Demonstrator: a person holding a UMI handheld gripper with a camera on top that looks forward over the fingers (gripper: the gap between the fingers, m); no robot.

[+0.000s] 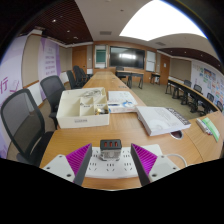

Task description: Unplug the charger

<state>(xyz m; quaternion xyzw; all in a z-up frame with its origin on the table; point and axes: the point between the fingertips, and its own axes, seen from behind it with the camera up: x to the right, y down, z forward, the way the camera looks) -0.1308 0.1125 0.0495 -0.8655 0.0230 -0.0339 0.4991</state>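
A small grey charger block point(110, 147) with reddish ports on top stands plugged into a white power strip point(111, 165) that lies on the wooden table point(120, 128), just ahead of me. My gripper point(112, 160) is open, its purple pads point(78, 158) spread wide to either side of the strip. The charger stands between the fingers with a clear gap on each side. A thin white cable point(176, 157) runs off from the strip's right end.
A white cardboard box point(82, 106) holding small items sits beyond the strip to the left. A stack of papers point(160, 119) lies to the right, with a green-and-white object point(208, 127) further right. Office chairs point(22, 122) line the table's left side.
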